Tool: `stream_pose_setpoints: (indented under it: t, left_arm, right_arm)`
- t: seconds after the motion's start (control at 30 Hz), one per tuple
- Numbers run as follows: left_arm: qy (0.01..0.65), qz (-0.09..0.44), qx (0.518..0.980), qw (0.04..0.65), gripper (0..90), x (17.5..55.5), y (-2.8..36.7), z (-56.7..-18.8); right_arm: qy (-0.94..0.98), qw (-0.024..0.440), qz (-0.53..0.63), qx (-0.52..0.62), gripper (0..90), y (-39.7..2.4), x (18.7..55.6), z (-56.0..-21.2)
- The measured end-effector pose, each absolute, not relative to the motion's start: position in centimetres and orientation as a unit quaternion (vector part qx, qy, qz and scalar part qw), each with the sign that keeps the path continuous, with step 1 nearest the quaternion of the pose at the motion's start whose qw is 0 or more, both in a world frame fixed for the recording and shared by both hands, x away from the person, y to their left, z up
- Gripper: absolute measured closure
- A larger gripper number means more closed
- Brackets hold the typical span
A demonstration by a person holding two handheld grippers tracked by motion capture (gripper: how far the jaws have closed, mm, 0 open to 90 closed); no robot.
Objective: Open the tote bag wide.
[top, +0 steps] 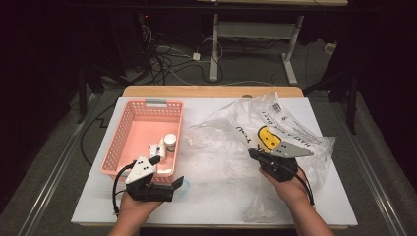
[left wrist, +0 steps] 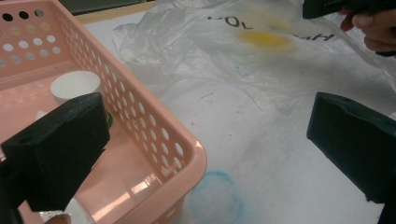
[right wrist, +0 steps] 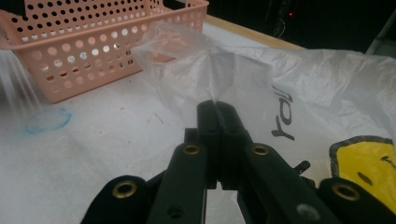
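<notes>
A thin clear plastic bag with black lettering and a yellow smiley face lies crumpled over the right half of the white table. My right gripper is shut on a pinched fold of that plastic bag, and the film rises to a peak at its tips. In the high view the right gripper sits at the bag's near middle. My left gripper stands open near the front edge, beside the near right corner of a pink perforated basket. Nothing lies between its pads.
The pink basket holds a small white bottle and a small white box. A faint blue ring is drawn on the table by the basket's corner. Beyond the table's wooden far edge lie cables and a desk frame.
</notes>
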State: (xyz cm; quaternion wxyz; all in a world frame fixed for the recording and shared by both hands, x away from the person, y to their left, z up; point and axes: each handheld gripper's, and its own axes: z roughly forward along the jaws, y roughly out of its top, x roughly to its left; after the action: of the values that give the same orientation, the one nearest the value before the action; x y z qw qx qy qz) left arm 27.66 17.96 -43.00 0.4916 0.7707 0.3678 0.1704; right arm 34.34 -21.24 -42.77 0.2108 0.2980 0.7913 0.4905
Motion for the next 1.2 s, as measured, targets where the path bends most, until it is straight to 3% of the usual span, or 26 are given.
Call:
stream_pose_setpoints:
  t: [0.43, 1.2]
  left_arm:
    - [0.384, 0.180, 0.764, 0.488, 0.0, 27.7, 19.0, -42.6]
    - [0.471, 0.214, 0.723, 0.459, 0.0, 29.1, 25.4, -42.8]
  right_arm:
    - [0.774, 0.236, 0.509, 0.295, 90.0, -21.2, 35.3, -39.4]
    - [0.766, 0.231, 0.524, 0.292, 90.0, -21.5, 35.4, -40.7]
